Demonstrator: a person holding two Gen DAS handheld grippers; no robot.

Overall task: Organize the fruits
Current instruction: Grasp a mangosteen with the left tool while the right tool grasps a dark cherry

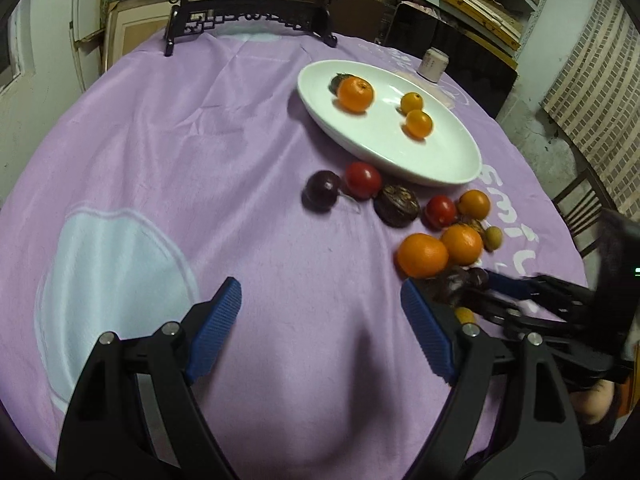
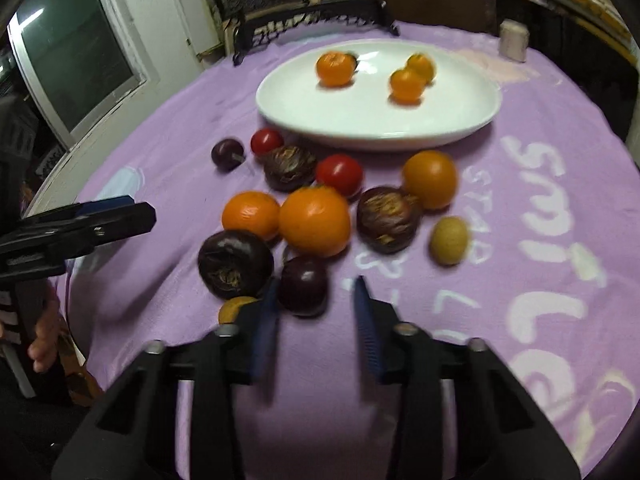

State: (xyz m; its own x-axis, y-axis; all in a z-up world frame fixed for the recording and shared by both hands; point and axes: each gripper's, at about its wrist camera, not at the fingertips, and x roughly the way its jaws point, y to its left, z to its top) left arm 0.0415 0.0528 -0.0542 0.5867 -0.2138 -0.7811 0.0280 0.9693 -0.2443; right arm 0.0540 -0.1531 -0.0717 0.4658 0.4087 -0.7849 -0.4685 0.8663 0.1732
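A white oval plate (image 1: 440,160) (image 2: 304,120) holds a tangerine (image 1: 355,94) (image 2: 335,69) and two small orange fruits (image 1: 418,123) (image 2: 407,86). Loose fruit lies on the purple cloth in front of it: tangerines (image 2: 314,221), red tomatoes (image 2: 340,174), dark wrinkled passion fruits (image 2: 387,219) and dark plums. My right gripper (image 2: 316,286) (image 1: 486,280) is open, its jaws on either side of a dark plum (image 2: 303,285). My left gripper (image 1: 322,292) is open and empty above bare cloth, left of the pile; it also shows in the right wrist view (image 2: 120,210).
A black carved stand (image 1: 252,20) with a round picture stands at the table's far edge. A small pale cup (image 1: 434,65) sits behind the plate. A small tan fruit (image 2: 449,240) lies right of the pile. A chair (image 1: 580,208) stands at the right.
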